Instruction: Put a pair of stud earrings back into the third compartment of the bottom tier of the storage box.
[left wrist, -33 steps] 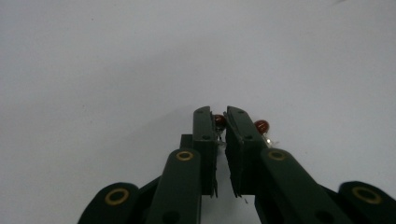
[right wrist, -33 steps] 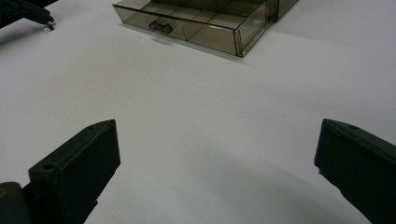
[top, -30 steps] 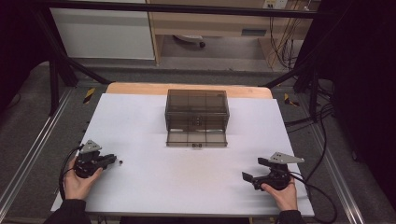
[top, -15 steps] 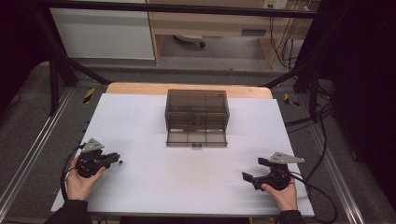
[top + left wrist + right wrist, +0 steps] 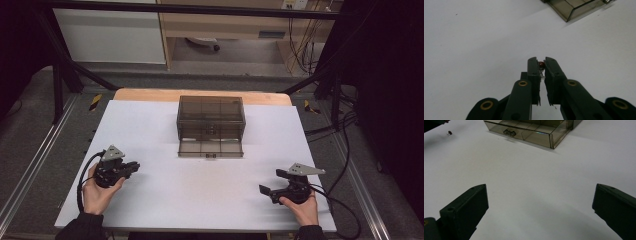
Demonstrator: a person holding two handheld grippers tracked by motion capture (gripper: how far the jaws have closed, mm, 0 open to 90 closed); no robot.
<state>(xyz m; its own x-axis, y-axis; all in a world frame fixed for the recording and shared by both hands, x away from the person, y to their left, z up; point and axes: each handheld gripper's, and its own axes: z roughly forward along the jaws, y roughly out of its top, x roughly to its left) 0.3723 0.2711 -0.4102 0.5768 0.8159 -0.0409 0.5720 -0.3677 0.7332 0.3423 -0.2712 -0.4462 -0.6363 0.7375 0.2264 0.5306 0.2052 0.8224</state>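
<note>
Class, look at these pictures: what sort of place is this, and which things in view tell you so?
Probably a lab recording bench, not a home: a bare white table framed by black metal struts, loose cables behind, and a person working two hand-held grippers near a smoky plastic drawer box.

A drawer box (image 5: 211, 120) stands on the table (image 5: 200, 200) at the middle of its far half, its bottom drawer (image 5: 210, 149) pulled out toward the person. The left gripper (image 5: 131, 167) sits near the left front, the right gripper (image 5: 266, 190) near the right front, both well apart from the box.
</note>
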